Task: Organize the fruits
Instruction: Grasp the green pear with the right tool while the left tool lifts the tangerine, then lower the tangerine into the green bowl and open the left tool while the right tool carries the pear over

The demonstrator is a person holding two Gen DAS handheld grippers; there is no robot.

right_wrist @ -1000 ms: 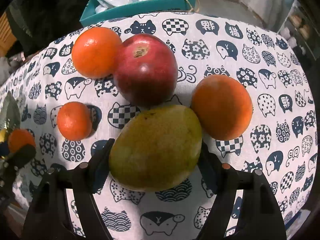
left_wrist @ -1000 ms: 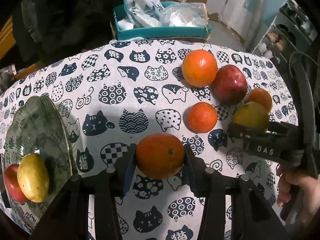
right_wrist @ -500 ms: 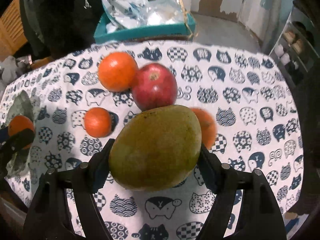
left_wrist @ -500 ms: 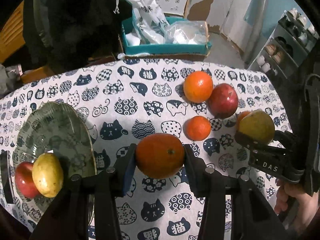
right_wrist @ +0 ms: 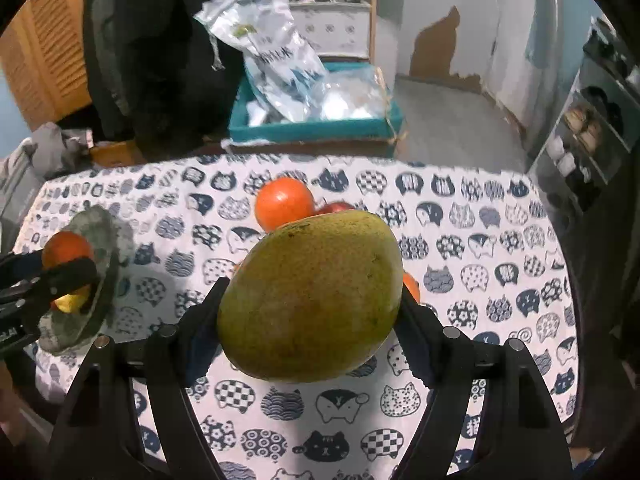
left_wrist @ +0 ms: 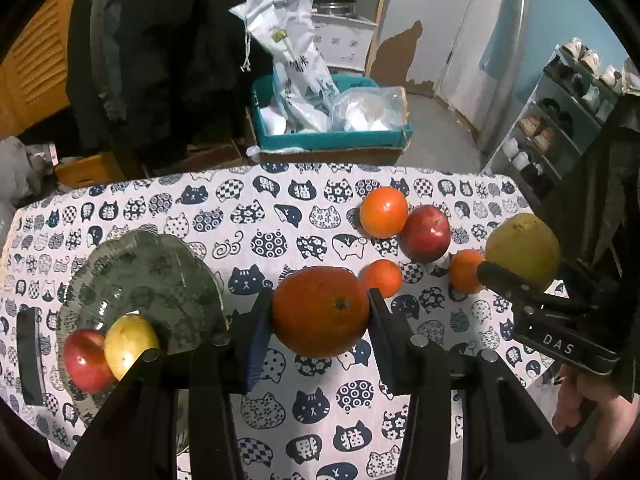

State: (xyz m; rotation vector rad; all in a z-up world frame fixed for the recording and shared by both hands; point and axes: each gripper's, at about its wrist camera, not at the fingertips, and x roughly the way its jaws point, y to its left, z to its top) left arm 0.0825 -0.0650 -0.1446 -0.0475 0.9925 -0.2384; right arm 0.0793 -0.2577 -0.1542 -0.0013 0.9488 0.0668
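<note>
Left tongs (left_wrist: pixel 320 316) clenched on a big orange (left_wrist: pixel 320 311), held up off the counter (left_wrist: pixel 280 396), pads flat on both its sides. Right tongs (right_wrist: pixel 310 308) grasping the green-yellow mango (right_wrist: pixel 312 300), also lifted clear of the cat-print cloth. Both point steeply down toward the counter. In left wrist view the right tongs sit at 3 o'clock w/ the mango at their tip, and a bare hand (left_wrist: pixel 588 408) grips the handle at 4 o'clock.

Still lying on the cloth, approx. 1–2 o'clock from the big orange: an orange (left_wrist: pixel 383 212) touching a red apple (left_wrist: pixel 426 233), plus two small tangerines (left_wrist: pixel 381 277) nearer in. In right wrist view the mango hides most of these.

At 9 o'clock, a green glass plate (left_wrist: pixel 160 280) w/ a red apple and a yellow fruit (left_wrist: pixel 128 344) touching each other on its near edge. A dark flat object lies by the plate's left rim; can't tell what.

Beyond the counter's far edge, 12 o'clock: teal box (left_wrist: pixel 332 138) stuffed w/ plastic bags. Shoe rack at 2 o'clock by the wall.
</note>
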